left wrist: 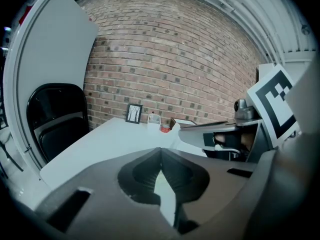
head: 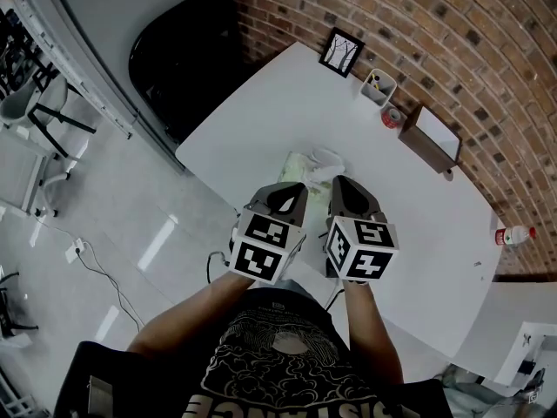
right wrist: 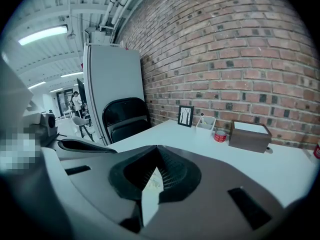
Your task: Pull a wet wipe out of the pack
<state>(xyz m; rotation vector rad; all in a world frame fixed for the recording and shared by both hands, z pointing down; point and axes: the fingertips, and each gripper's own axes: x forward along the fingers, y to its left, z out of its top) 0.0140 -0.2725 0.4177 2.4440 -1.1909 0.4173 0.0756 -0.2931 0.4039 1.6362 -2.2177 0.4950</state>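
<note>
A pale green wet wipe pack (head: 303, 167) lies on the white table (head: 287, 94), with a crumpled white wipe (head: 327, 156) standing out of its top. Both grippers hover side by side over the near part of the table, just short of the pack. The jaws of my left gripper (head: 294, 188) meet at their tips with nothing between them. My right gripper (head: 341, 181) is likewise shut and holds nothing. In the left gripper view the closed jaw tips (left wrist: 160, 150) point toward the brick wall. In the right gripper view a pale sliver of the pack (right wrist: 152, 184) shows below the joined tips (right wrist: 156, 147).
Along the brick wall stand a small framed picture (head: 341, 52), a white holder (head: 379, 87), a red can (head: 392, 117) and a brown box (head: 430, 138). A bottle (head: 515, 234) lies at the far right. A black chair (head: 187, 55) stands left of the table.
</note>
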